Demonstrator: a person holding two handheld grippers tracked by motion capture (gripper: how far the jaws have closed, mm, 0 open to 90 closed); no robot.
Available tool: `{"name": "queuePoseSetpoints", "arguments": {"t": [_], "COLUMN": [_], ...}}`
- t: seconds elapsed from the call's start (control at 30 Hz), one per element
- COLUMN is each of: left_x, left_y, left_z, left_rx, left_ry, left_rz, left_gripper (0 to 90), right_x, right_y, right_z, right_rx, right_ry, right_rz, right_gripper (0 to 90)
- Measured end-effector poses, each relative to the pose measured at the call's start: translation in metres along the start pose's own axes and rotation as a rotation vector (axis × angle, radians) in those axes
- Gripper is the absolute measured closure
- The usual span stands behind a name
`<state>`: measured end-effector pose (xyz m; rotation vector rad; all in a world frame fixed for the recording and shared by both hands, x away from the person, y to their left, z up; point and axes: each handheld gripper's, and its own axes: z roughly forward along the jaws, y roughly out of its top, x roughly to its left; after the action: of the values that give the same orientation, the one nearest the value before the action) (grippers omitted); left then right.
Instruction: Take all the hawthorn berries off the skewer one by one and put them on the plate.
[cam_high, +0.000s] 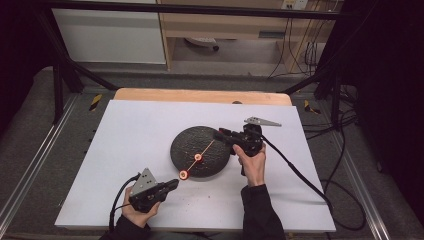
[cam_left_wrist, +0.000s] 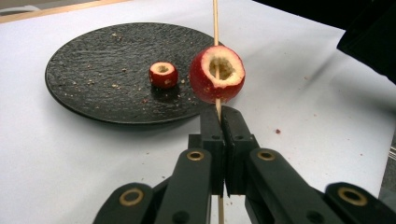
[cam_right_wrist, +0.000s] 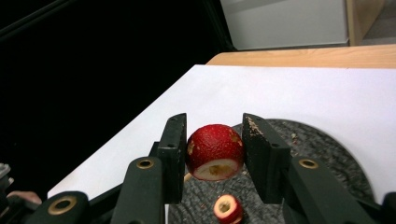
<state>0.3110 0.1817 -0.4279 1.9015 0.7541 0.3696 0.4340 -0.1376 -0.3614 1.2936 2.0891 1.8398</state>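
We see the left gripper (cam_left_wrist: 219, 116) fingers clamped on the skewer (cam_left_wrist: 215, 28); right gripper (cam_right_wrist: 212, 154) fingers cup the red fruit (cam_right_wrist: 215, 151) above the black plate (cam_high: 182, 137)

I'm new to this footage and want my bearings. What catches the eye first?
A thin skewer spans the black plate at mid-table, strung with red fruit. The left gripper pinches its near end; the right gripper holds another fruit at the far end.

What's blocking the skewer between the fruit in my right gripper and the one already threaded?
Nothing visible. The skewer runs bare above the threaded fruit toward the held fruit; the loose fruit lies on the plate, beside it.
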Motion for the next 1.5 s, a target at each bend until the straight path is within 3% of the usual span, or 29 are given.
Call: {"name": "queuePoseSetpoints", "arguments": {"t": [0.23,0.43,1.03,1.5], "left_x": [0.001,0.003,0.005,0.005], "left_y": [0.0,0.0,-0.001,-0.001], "left_z": [-0.001,-0.002,-0.003,-0.003], "left_rx": [0.0,-0.006,-0.002,0.004], "left_ry": [0.001,0.008,0.019,0.018], "left_rz": [-0.003,-0.01,-0.017,-0.017], "left_gripper": [88.3,88.3,88.3,88.3], "right_x": [-0.01,-0.016,-0.029,-0.033], "right_y": [0.011,0.009,-0.036,-0.064], "right_z": [-0.004,0.003,0.048,0.068], "right_rx": [-0.01,0.017,0.14,0.212], "right_ry": [-0.041,-0.064,-0.075,-0.106], "right_rz": [0.007,0.008,0.035,0.028], "right_gripper": [62.4,62.3,62.2,62.0]}}
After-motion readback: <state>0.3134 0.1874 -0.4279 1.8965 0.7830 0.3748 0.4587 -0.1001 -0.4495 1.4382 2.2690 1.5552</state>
